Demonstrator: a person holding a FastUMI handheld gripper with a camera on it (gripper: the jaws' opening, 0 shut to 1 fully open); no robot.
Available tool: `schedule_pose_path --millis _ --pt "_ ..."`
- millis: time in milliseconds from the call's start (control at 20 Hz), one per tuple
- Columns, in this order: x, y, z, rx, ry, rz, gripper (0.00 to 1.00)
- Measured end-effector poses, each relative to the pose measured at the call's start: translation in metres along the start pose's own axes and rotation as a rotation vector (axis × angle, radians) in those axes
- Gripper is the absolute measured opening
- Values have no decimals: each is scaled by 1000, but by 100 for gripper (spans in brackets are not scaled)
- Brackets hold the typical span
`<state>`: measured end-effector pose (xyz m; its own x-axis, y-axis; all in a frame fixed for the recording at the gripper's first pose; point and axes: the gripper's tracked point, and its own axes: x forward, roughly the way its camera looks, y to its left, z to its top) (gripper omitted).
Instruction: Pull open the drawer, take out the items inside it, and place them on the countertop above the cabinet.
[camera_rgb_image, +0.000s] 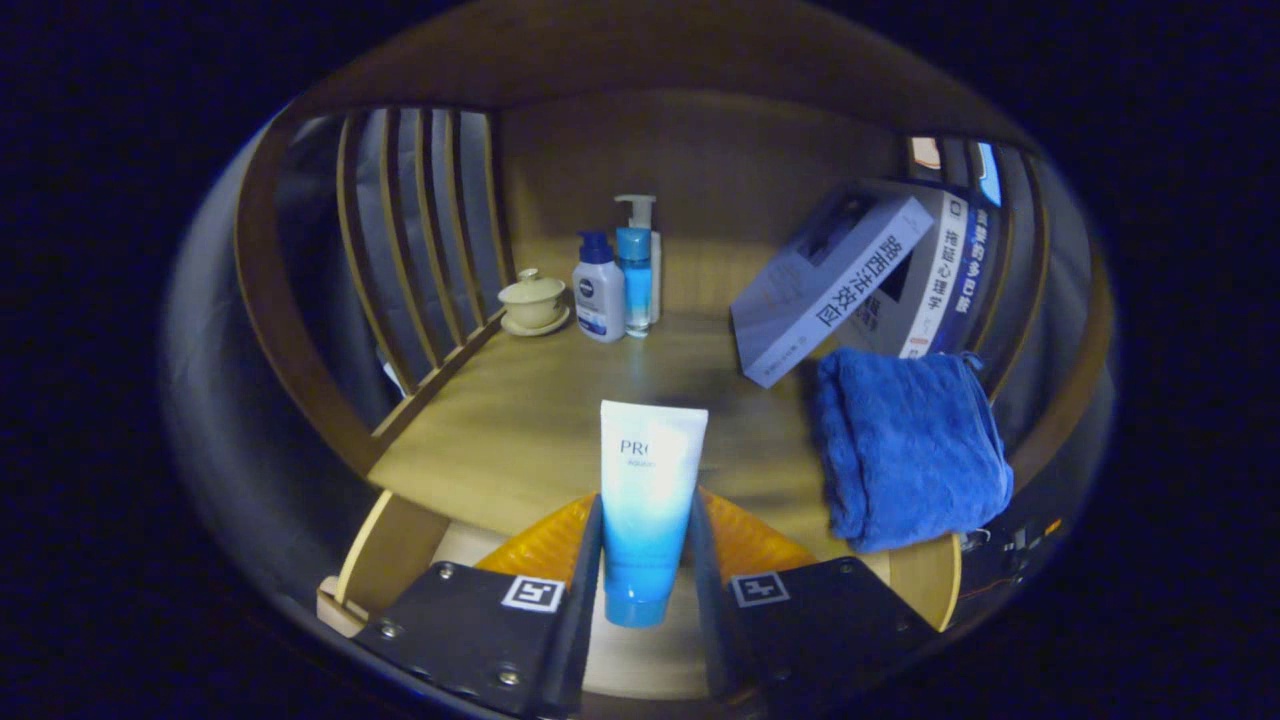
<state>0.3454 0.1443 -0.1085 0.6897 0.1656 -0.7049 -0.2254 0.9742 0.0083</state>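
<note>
While the tool grips it, the tube serves as the landmark for every line here.

Tool (646, 560): closed down to the width of the tube, a finger pressed on each flank of it.
Tube (648, 500): soft plastic, flattened at the sealed end and round at the cap, white shading to blue; it stands cap down between the fingers, sealed end up, in front of the near edge of the worktop. Whether the cap rests on anything cannot be told.
Hidden: the fingers cover the lower sides of the tube; its print is too blurred and cut off to make out.
Worktop (520, 420): smooth yellowish wood, stretching away beyond the tube, ringed by curved wooden slats.
Towel (905, 455): blue, nubbly terry cloth, folded thick, just right of the tube, hanging over the near edge of the worktop; its lower hem is lost in shadow.
Books (830, 285): two glossy boxy volumes leaning tilted beyond the towel, right of and behind the tube; the rear one is half covered by the front one.
Bottles (618, 275): a squat white one with a dark cap and a taller clear blue pump bottle, touching, straight beyond the tube at the back; a pale shape behind them is hard to make out.
Cup (533, 298): pale glazed, lidded, on a saucer, left of the bottles.
</note>
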Motion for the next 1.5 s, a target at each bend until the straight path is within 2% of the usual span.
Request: schedule_pose_path --millis 400,600,700,900,1100,1300,1500 --pt "48 -3 2 37 15 -56 46" --pt "52 -9 -2 7 -8 -89 46" --pt "44 -11 5 12 -48 -90 50" --pt "-3 -9 29 65 -189 -59 54" --pt "-75 -1 20 92 -312 4 54" --pt "-138 -5 -13 100 -402 5 54" --pt "-176 -14 -72 115 -422 -45 54"
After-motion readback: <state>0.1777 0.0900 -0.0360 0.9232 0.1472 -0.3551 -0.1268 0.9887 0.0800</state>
